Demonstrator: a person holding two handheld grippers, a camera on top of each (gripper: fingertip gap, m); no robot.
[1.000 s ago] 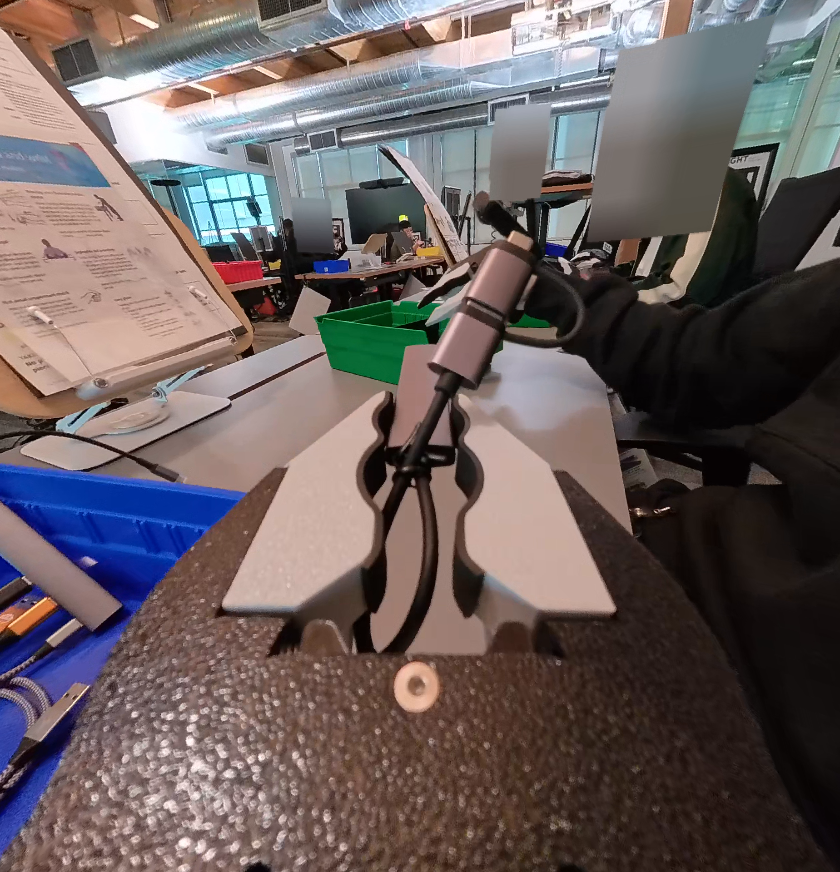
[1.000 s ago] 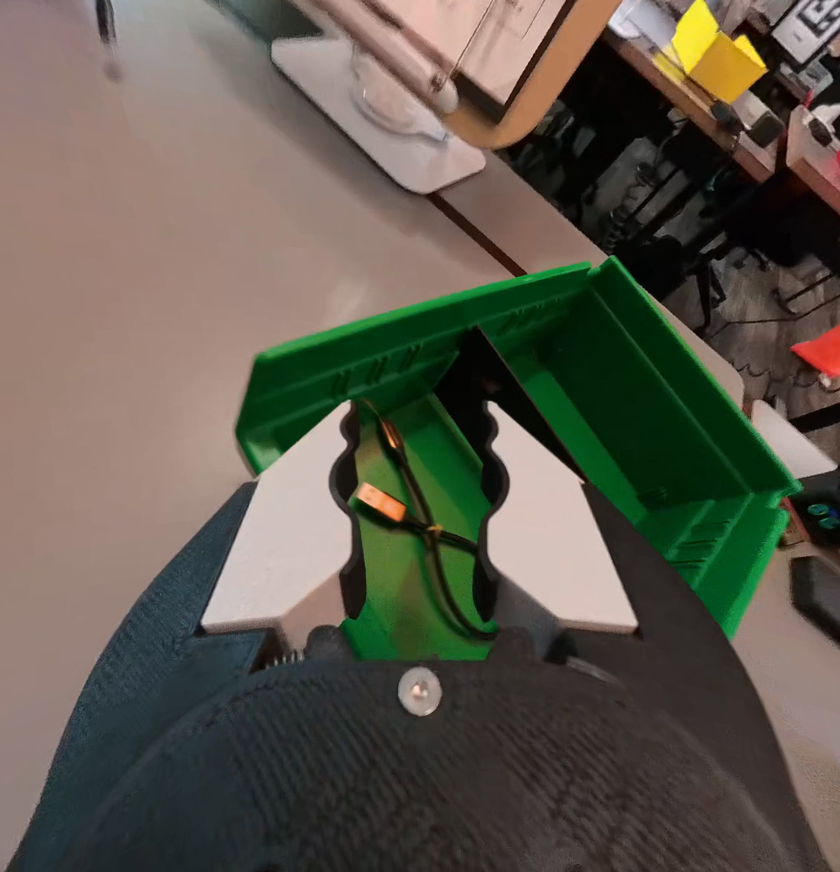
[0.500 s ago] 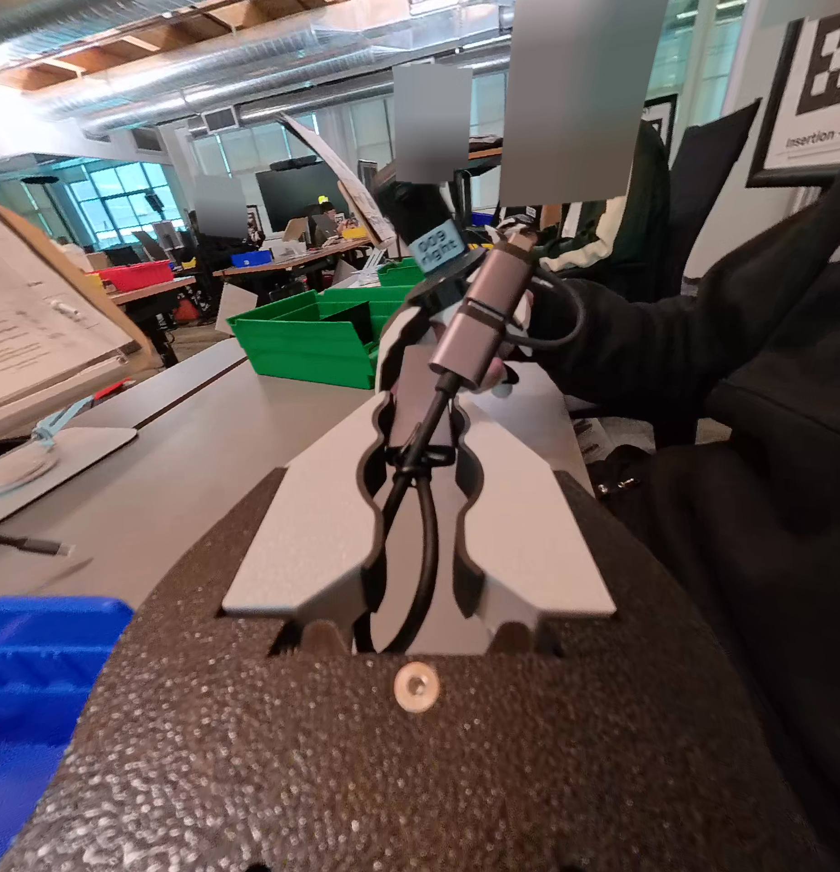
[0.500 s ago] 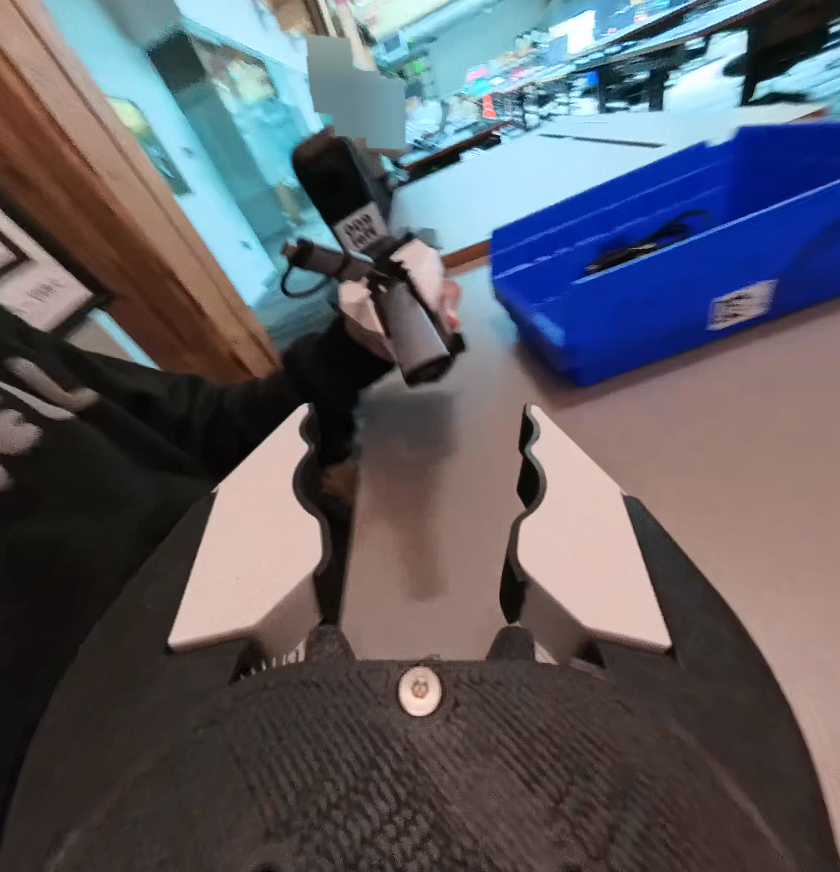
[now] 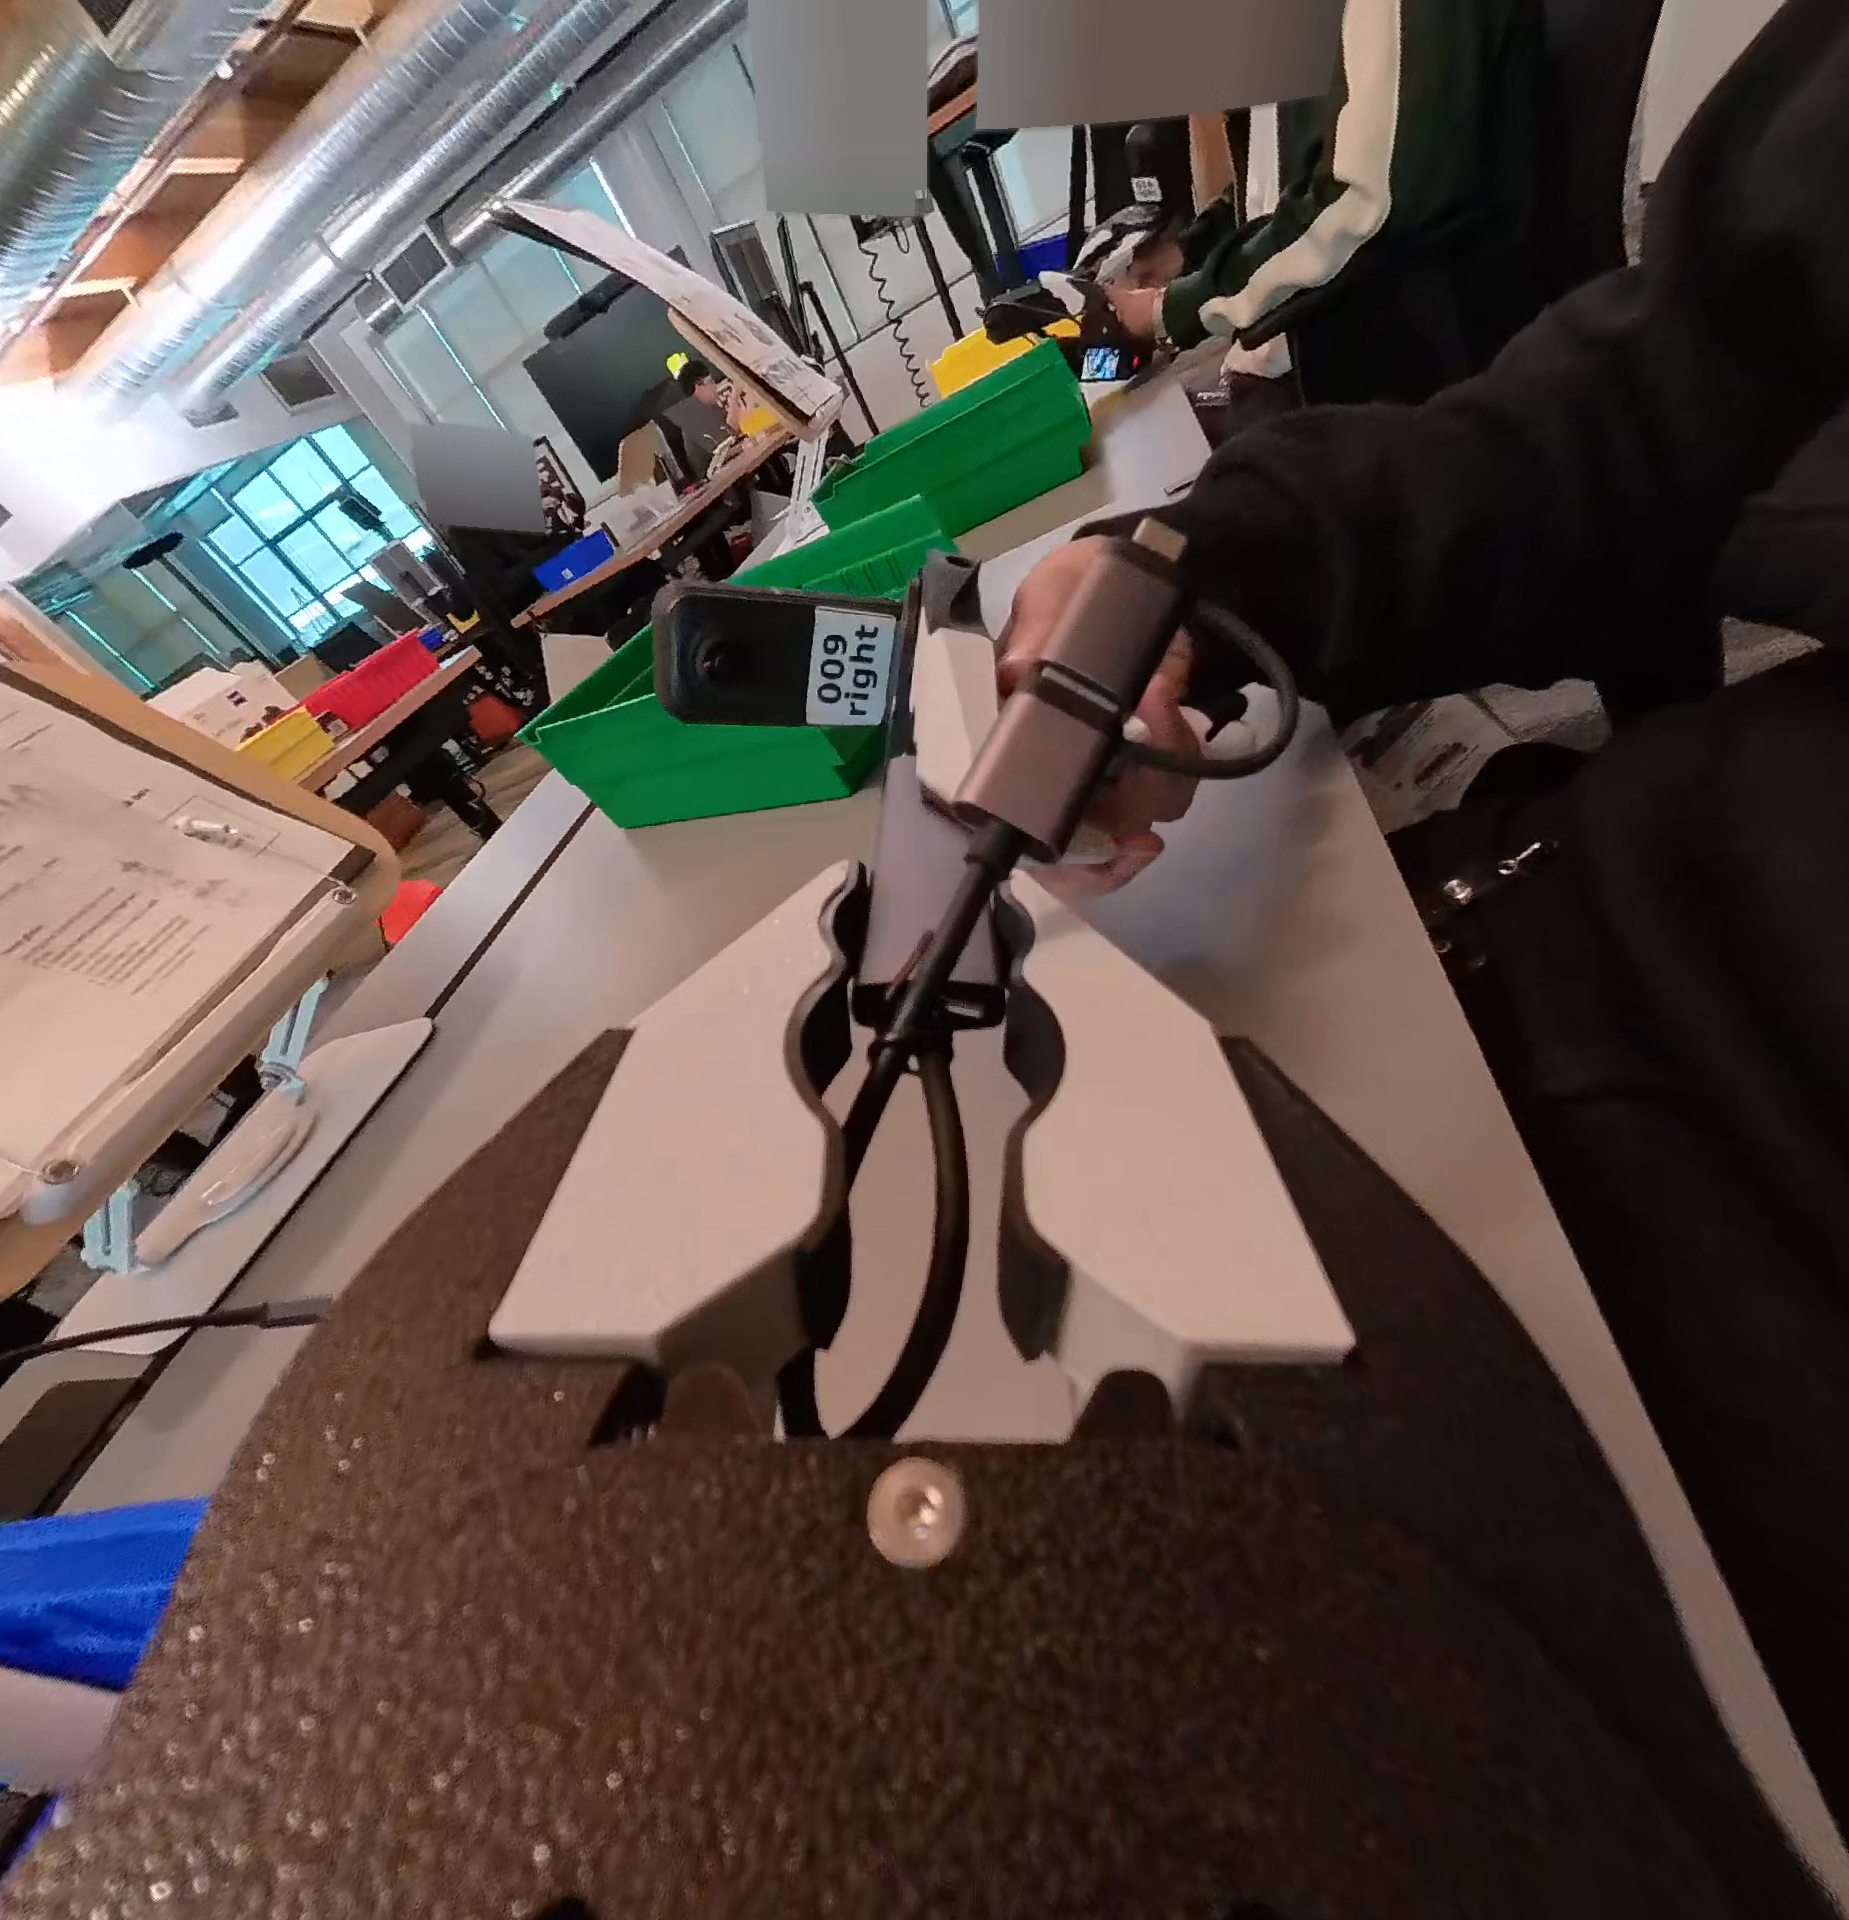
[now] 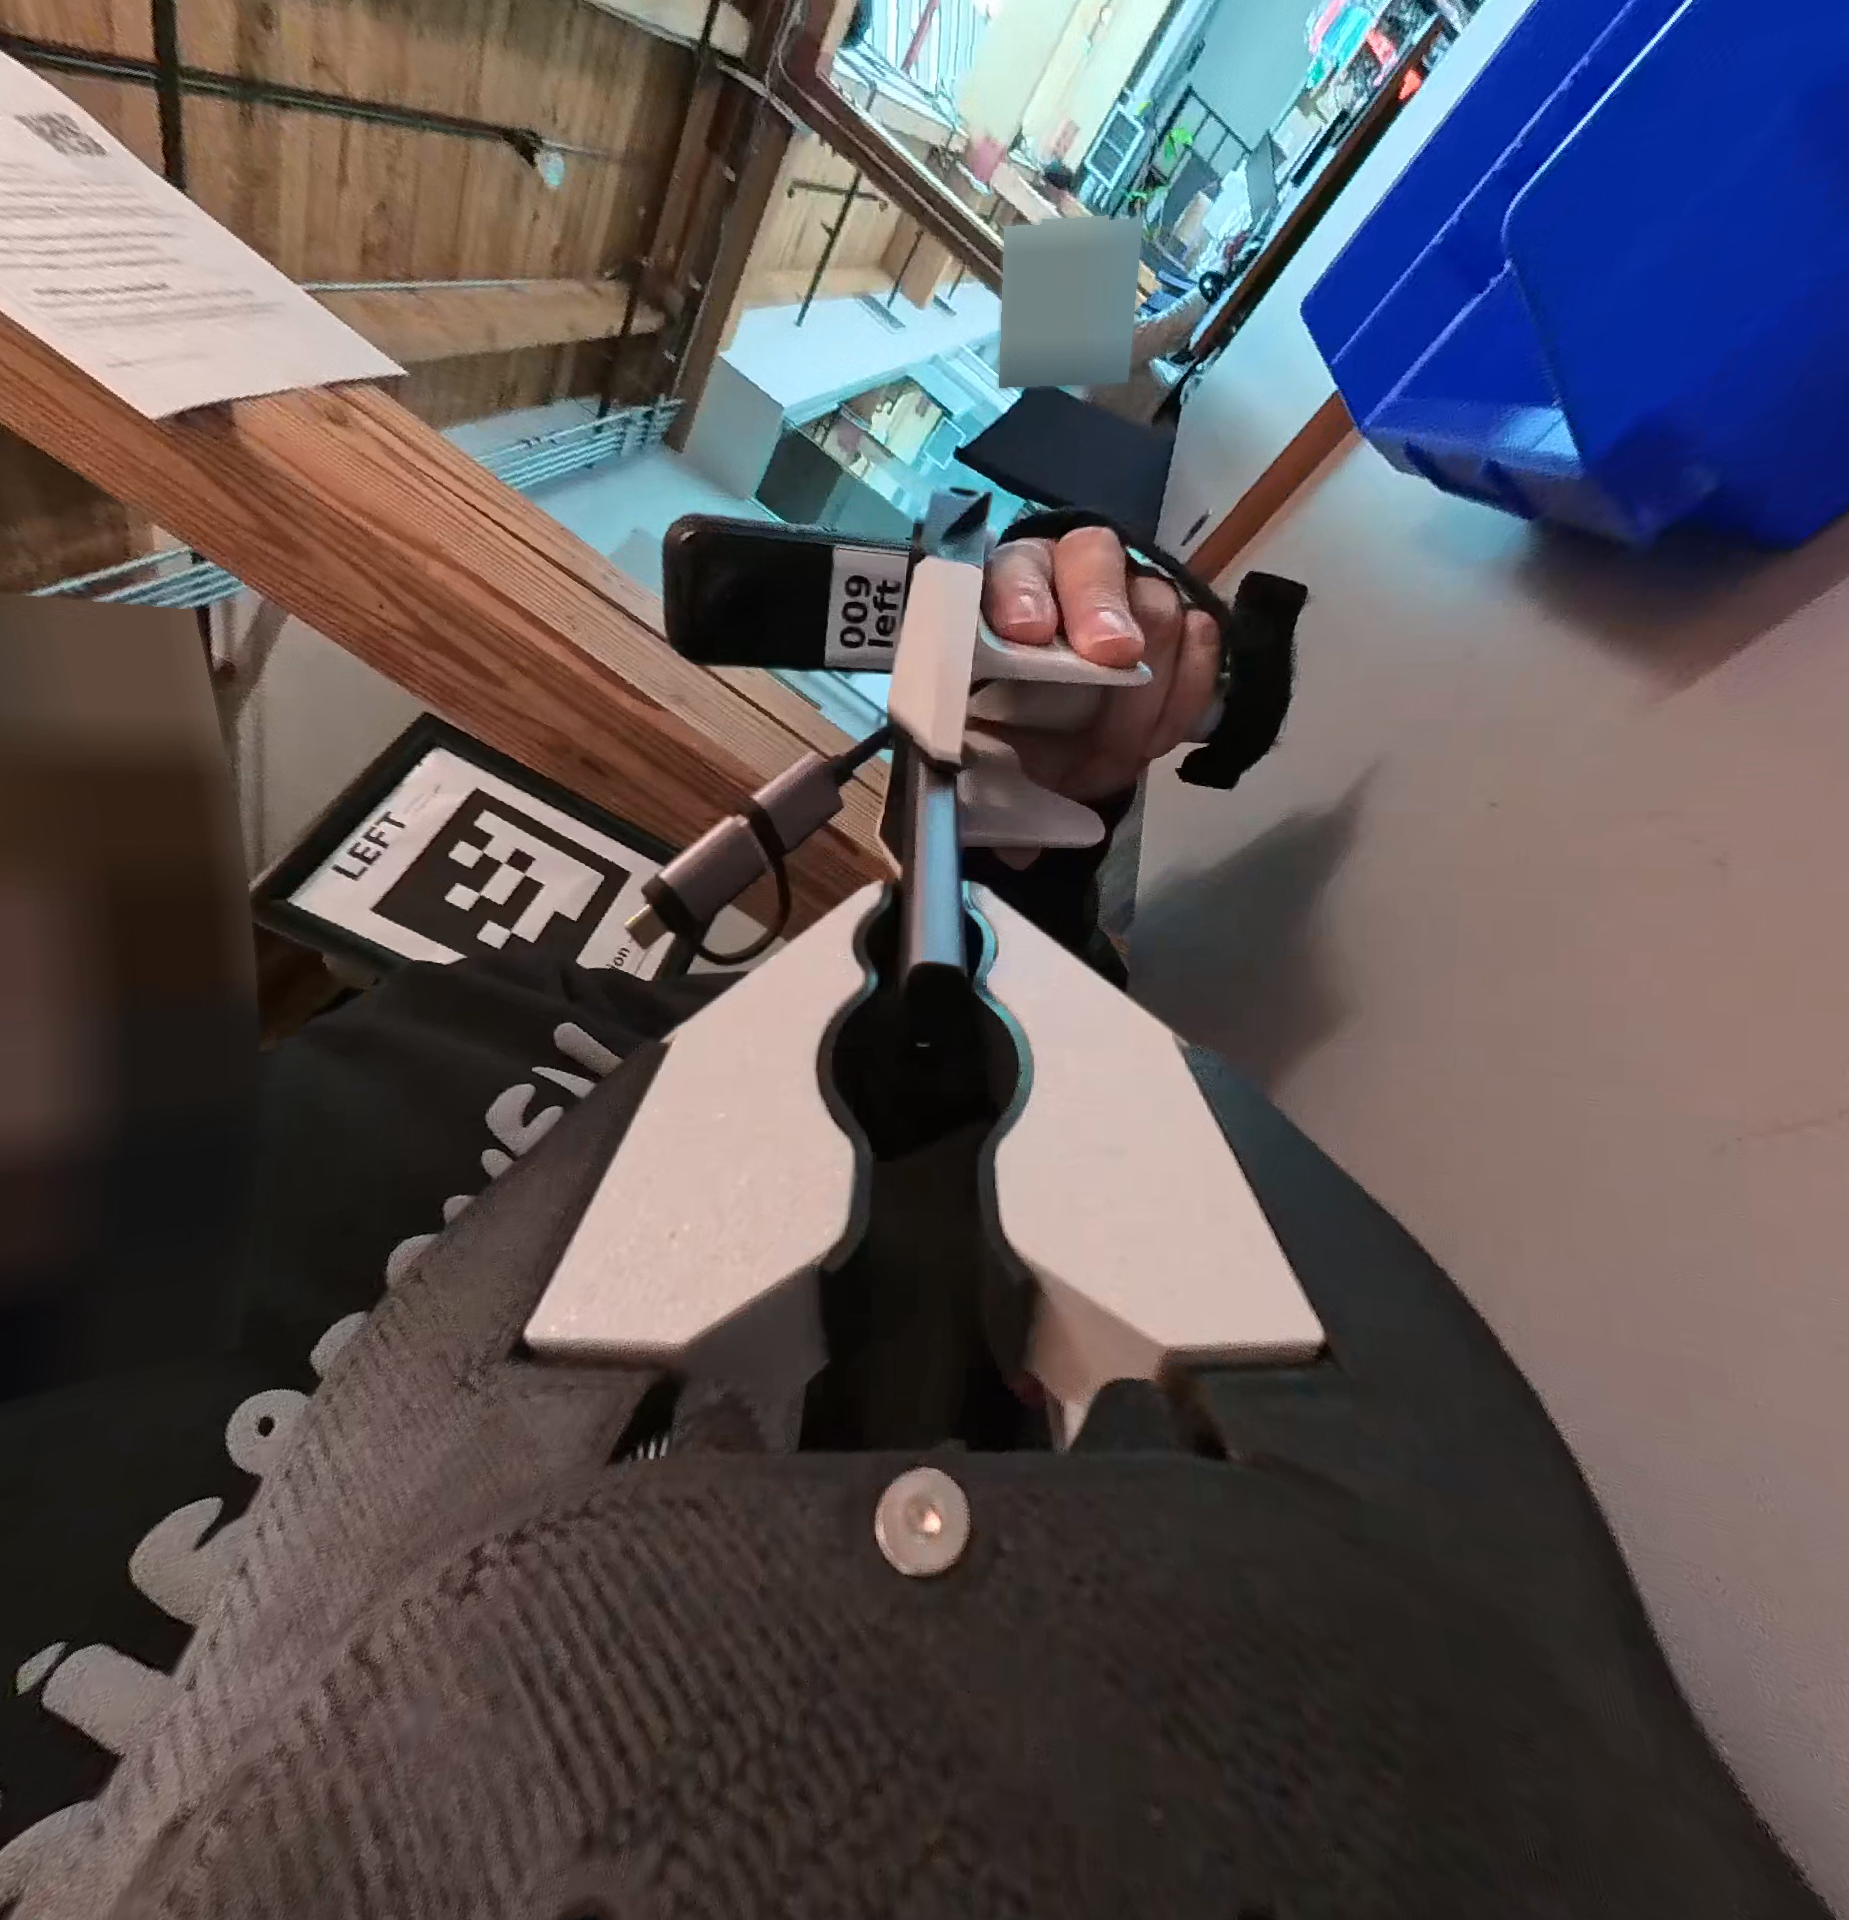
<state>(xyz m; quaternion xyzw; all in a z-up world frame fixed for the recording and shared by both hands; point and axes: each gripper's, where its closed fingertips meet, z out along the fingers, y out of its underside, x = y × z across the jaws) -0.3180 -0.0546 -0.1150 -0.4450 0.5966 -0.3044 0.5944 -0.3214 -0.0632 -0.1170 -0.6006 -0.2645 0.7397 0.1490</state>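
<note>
The left gripper [image 5: 925,935] has its jaws closed tight on a flat grey box [image 5: 925,883] with a black cable [image 5: 935,1174] looping from it. The cable's grey plug [image 5: 1065,707] sticks up and hangs free, so it looks easy to reach. The right gripper [image 6: 925,961] meets it head on, jaws closed on the box's other end [image 6: 928,883]. Both are held up above the grey surface [image 5: 1263,935]. A green bin [image 5: 691,758] and a blue bin [image 6: 1647,312] sit on the surface; what is inside them cannot be seen.
</note>
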